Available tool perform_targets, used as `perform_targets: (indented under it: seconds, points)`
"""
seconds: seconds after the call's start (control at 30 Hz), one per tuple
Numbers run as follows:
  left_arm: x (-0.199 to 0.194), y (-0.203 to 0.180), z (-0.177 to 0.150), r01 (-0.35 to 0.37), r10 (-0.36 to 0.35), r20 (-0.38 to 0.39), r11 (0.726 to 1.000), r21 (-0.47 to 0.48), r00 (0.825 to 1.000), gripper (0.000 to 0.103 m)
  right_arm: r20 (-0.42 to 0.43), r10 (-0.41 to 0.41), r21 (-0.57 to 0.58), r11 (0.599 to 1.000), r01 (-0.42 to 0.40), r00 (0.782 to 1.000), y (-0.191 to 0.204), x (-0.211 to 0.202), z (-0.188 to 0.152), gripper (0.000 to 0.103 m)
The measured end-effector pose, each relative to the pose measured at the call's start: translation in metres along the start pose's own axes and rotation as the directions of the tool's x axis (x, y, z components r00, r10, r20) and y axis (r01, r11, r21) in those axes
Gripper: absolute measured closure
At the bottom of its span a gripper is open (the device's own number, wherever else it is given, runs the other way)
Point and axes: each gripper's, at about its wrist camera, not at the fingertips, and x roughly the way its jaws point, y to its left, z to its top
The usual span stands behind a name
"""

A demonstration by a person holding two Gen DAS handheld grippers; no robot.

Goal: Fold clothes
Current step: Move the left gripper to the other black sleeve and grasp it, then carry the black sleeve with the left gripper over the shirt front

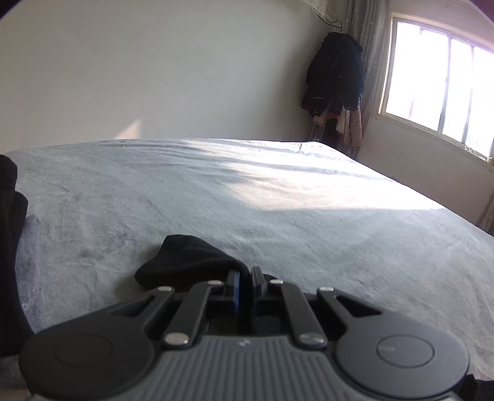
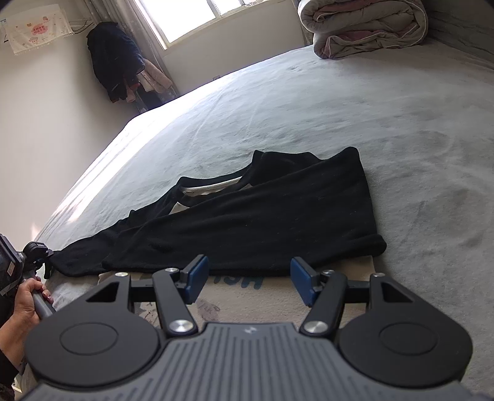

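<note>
Black long-sleeved knit garment (image 2: 262, 216): lay flat across the frame's centre on the pale grey bed cover, partly folded, one sleeve stretched toward the lower left, its cuff (image 1: 185, 262) bunched at lower centre.

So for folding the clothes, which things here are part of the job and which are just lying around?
Part of the job:
black garment
left gripper, shut on its sleeve end
right gripper, open
bed

Just there:
rolled quilt
hanging clothes
wall poster
</note>
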Motion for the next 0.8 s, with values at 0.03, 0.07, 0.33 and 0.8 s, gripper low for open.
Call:
perform_targets:
  seconds: [0.03,0.07,0.33,0.8]
  points:
    - [-0.004,-0.004,0.002,0.019,-0.019,0.003,1.0,0.001,1.0,0.096,0.002,0.0,-0.001,1.0,0.0,1.0,0.001,-0.001,0.0,0.04]
    - [-0.008,-0.009,0.004,0.039,-0.039,0.008,0.999,0.004,0.999,0.096,0.004,0.0,-0.005,1.0,0.0,1.0,0.001,-0.001,0.0,0.04]
    - [-0.048,-0.046,0.019,0.194,-0.194,0.044,0.981,0.001,0.98,0.097,0.018,-0.002,-0.014,1.0,0.002,1.0,0.003,-0.005,0.003,0.04]
    - [-0.118,-0.093,0.045,0.484,-0.483,0.037,0.873,-0.053,0.875,0.097,0.037,0.013,0.02,1.0,-0.013,0.999,0.0,-0.013,0.008,0.04]
